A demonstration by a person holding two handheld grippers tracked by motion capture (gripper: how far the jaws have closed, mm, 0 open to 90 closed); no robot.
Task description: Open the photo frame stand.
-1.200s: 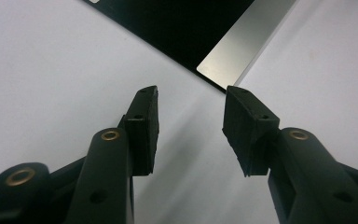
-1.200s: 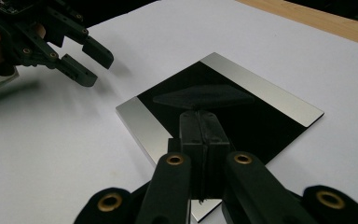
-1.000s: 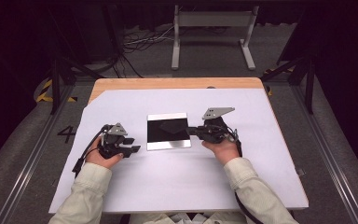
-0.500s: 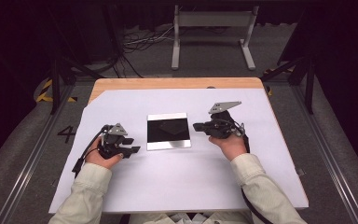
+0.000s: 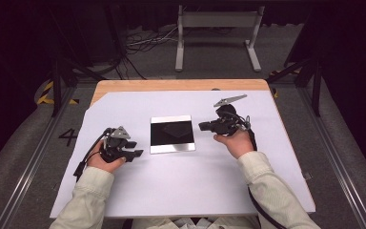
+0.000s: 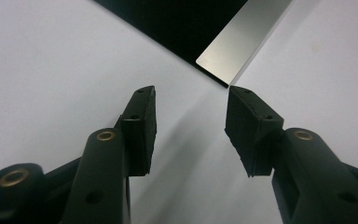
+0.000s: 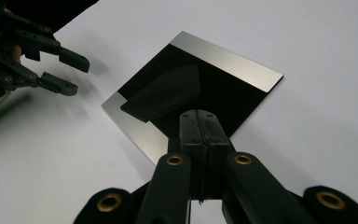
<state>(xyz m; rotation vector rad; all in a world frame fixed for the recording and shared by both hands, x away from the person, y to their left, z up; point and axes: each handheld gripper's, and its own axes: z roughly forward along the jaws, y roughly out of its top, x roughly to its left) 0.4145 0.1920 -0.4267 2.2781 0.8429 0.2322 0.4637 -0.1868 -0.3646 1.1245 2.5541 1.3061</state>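
Note:
A square mirror-like plate with a dark reflecting face and a bright silver band lies flat on the white sheet. Its corner lies just beyond my left gripper, which stands open and empty over the sheet. In the high view the left gripper rests left of the plate's near corner. My right gripper hovers beside the plate's right edge, shut with nothing between its pads. From the right gripper view, the right gripper points across the plate, and the left gripper is beyond it.
The white sheet covers a wooden table whose far edge is bare. Beyond the table a metal stand and loose cables sit on the grey floor. Dark frame legs stand to both sides.
My right gripper has drawn back slightly from the plate's right edge and shifted toward the far side. The left gripper and the plate have stayed put.

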